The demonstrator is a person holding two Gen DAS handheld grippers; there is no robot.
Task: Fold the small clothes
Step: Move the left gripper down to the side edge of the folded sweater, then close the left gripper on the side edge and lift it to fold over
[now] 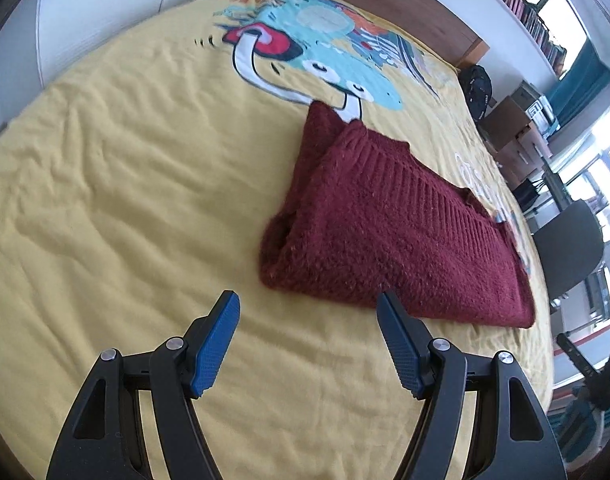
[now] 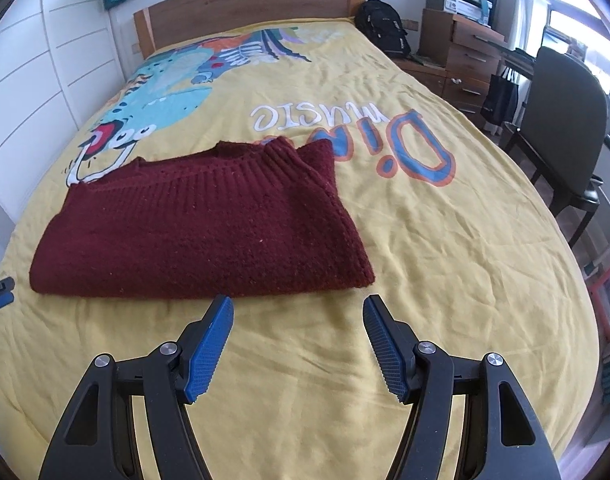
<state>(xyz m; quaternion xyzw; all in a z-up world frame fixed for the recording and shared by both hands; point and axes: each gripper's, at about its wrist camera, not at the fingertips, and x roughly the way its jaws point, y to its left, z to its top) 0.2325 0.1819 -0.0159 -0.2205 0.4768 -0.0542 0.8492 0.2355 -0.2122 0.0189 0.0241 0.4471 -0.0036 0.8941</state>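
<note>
Both the left gripper point(image 1: 308, 344) and the right gripper point(image 2: 298, 344) hold their jaws apart with nothing between them. The folded maroon sweater point(image 2: 201, 224) lies on the bed point(image 2: 445, 248) just ahead of both. Its long axis runs crosswise to the right jaws; its collar points away. The right gripper appears nearer.

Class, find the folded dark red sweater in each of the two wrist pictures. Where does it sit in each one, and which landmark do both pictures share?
Left wrist view: the dark red sweater lies right of centre on the yellow bedspread, stretching toward the right edge.
Right wrist view: the sweater lies left of centre, its ribbed collar toward the headboard.
Shared landmark: the cartoon dinosaur print beyond the sweater.
</note>
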